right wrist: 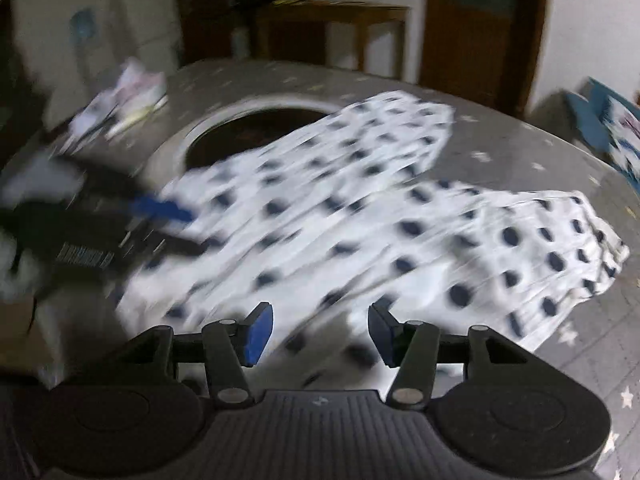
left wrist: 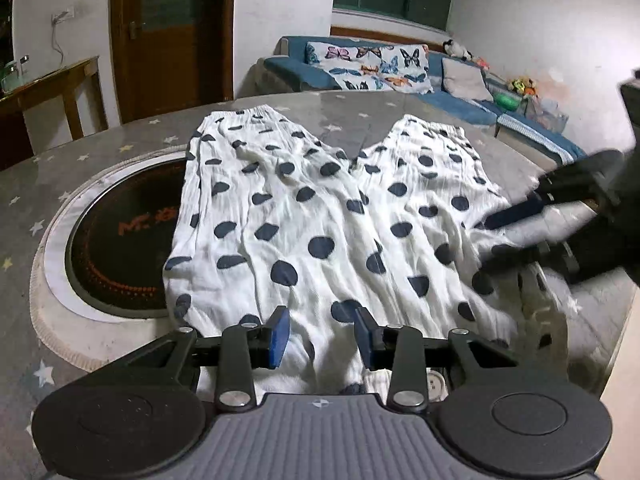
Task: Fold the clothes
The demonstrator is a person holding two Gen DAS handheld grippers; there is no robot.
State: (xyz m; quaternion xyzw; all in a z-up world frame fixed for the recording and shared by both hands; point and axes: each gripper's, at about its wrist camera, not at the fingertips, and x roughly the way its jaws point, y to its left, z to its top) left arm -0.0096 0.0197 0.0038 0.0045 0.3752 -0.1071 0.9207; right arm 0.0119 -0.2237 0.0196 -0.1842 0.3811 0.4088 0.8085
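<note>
A round table (left wrist: 120, 344) under a grey, star-printed cover carried a dark circular inset (left wrist: 120, 240) at its middle. Across it lay the white trousers (left wrist: 320, 220) with navy dots, of thin crinkled cloth, spread flat, their two legs running away from the left gripper (left wrist: 322, 334) and forking toward gathered cuffs. That gripper's blue pads stood apart over the near waist end, nothing clamped. The right gripper (right wrist: 320, 330), blurred, hung likewise parted over the trousers' right edge.

Polka-dot trousers (left wrist: 320, 216) spread flat, tabletop
</note>
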